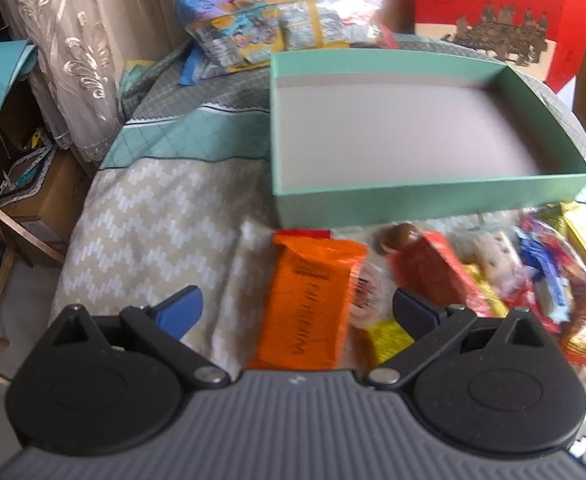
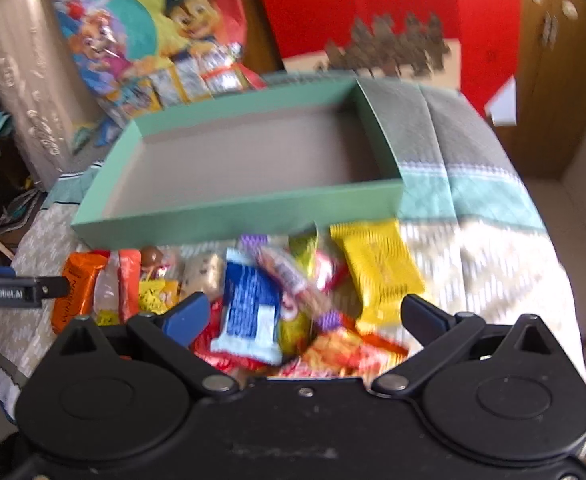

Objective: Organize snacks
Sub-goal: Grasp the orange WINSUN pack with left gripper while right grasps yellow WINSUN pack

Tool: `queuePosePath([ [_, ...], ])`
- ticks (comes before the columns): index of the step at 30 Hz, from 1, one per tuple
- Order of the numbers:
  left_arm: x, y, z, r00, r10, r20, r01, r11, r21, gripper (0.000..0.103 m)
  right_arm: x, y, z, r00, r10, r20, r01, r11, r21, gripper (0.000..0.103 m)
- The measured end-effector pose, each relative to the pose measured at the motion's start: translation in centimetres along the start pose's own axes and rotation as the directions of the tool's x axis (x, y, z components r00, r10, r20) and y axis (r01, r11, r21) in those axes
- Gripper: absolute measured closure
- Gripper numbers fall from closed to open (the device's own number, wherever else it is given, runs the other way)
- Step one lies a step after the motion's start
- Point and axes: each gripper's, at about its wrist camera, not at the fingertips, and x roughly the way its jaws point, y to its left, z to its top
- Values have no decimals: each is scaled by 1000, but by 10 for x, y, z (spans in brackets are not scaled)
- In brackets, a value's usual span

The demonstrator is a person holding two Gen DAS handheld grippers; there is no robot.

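A shallow mint-green box (image 1: 433, 196) (image 2: 233, 220) lies on the cloth-covered table with nothing inside it. In front of it is a heap of wrapped snacks. My left gripper (image 1: 297, 312) is open, and an orange packet (image 1: 309, 300) lies on the cloth between its spread blue fingers. A dark red packet (image 1: 433, 272) lies just right of it. My right gripper (image 2: 303, 316) is also open, over a blue-and-white packet (image 2: 249, 308), with a yellow packet (image 2: 381, 268) beyond its right finger. The orange packet (image 2: 75, 284) shows at the left of the right wrist view, beside the left gripper's finger (image 2: 49, 285).
A cartoon-printed bag (image 2: 153, 32) and a red box (image 2: 373, 12) stand behind the green box. A patterned curtain (image 1: 65, 52) hangs at the left, with a wooden chair (image 1: 9, 232) below the table's left edge. A wooden cabinet (image 2: 561, 72) stands at the right.
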Motion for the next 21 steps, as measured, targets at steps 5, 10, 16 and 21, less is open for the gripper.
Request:
queuePosePath([
  [5, 24, 31, -2, 999, 15, -32, -17, 999, -46, 0, 10, -16, 6, 1000, -9, -12, 9, 999, 36, 0],
  [10, 48, 35, -3, 995, -42, -93, 37, 997, -62, 0, 30, -35, 12, 997, -17, -76, 25, 995, 98, 0],
  [16, 58, 16, -8, 992, -85, -97, 88, 996, 25, 23, 49, -63, 21, 995, -49, -83, 57, 994, 97, 17],
  [21, 68, 13, -12, 985, -114, -131, 118, 993, 23, 49, 76, -69, 26, 990, -26, -137, 35, 997, 65, 24],
])
